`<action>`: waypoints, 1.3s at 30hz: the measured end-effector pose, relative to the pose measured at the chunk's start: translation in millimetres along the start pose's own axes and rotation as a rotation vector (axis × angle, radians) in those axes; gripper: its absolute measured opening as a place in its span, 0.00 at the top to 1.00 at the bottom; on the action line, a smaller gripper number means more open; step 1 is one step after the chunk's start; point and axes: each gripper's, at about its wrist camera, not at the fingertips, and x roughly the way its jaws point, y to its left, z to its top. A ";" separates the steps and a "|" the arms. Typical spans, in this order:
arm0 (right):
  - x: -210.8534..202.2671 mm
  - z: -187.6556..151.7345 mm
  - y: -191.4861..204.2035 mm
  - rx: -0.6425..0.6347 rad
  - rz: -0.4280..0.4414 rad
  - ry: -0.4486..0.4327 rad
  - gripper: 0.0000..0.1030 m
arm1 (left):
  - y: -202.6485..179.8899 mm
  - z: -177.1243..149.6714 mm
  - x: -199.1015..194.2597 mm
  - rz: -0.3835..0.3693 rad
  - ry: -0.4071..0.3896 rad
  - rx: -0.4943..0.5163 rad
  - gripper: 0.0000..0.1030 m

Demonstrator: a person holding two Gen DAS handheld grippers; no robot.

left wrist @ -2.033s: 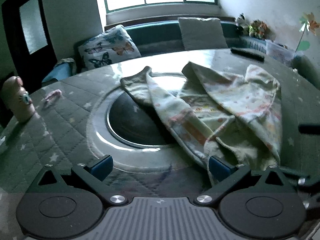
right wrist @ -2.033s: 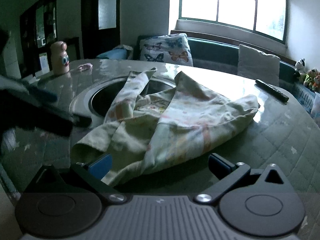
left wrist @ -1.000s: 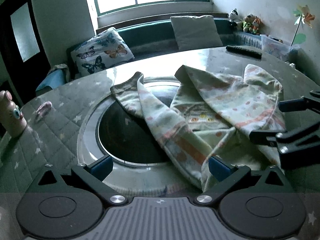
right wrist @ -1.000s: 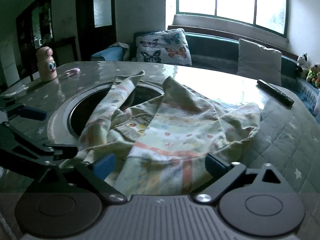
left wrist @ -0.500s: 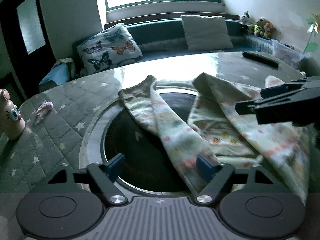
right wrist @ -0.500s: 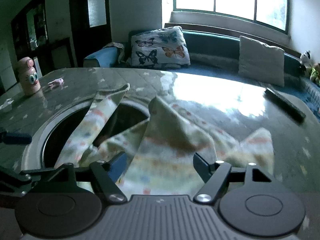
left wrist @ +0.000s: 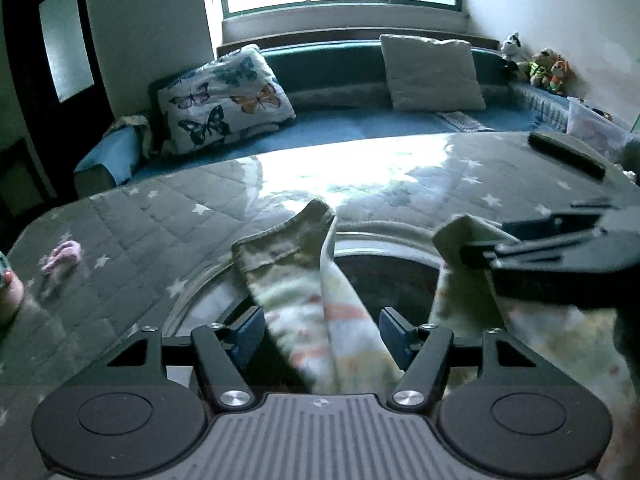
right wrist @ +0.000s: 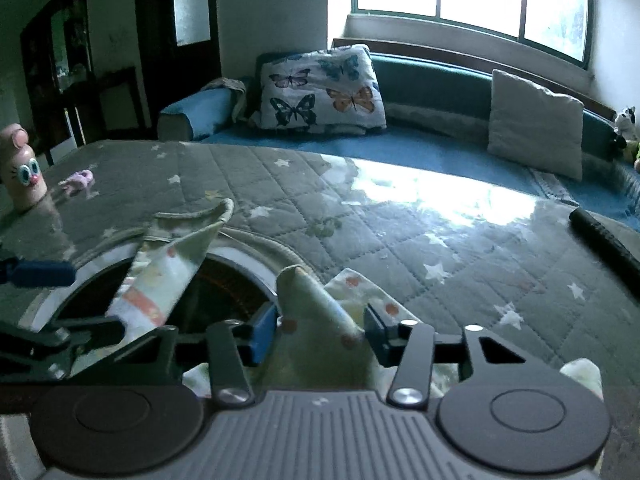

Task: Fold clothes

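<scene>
No readable writing or brand marks anywhere that I can make out, just prints. The garment (left wrist: 320, 320) is a soft, pale, crumpled cotton-looking thing with faded orange stripes and little dots, draped over the round dark recess (left wrist: 384, 280) with a shiny metal ring set in the middle of the table (left wrist: 160, 224). The table cover is grey quilted fabric with white stars under a glossy clear sheet that throws back the window glare. My left gripper (left wrist: 322, 330) sits low and level, aimed across the table, with one sleeve-like strip of the cloth running between its blue pads (left wrist: 248, 330); the jaws look partly closed with a gap either side of the cloth, so I can't tell if they're really pinching it. My right gripper (right wrist: 320, 330) is low too, with a peaked fold standing between its pads (right wrist: 266, 330), again with some space, so I can't call that grip either. Each gripper shows up at the edge of the other's view. A black remote (left wrist: 566, 154) lies at the far right, a small pink item (right wrist: 78, 180) at the left by a pink figure with cartoon eyes (right wrist: 22, 168).
</scene>
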 end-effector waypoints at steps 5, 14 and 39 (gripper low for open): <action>0.5 -2.1 -5.6 0.004 -0.006 0.002 0.84 | -3.1 5.1 30.6 0.004 0.062 -0.001 0.63; -35.0 -13.6 -21.7 0.036 -0.032 -0.049 0.97 | 10.9 -7.4 9.9 -0.005 0.016 -0.051 0.96; -231.1 -126.0 -106.8 0.313 -0.237 -0.243 0.97 | 116.7 -125.5 -162.7 0.203 -0.149 -0.350 0.96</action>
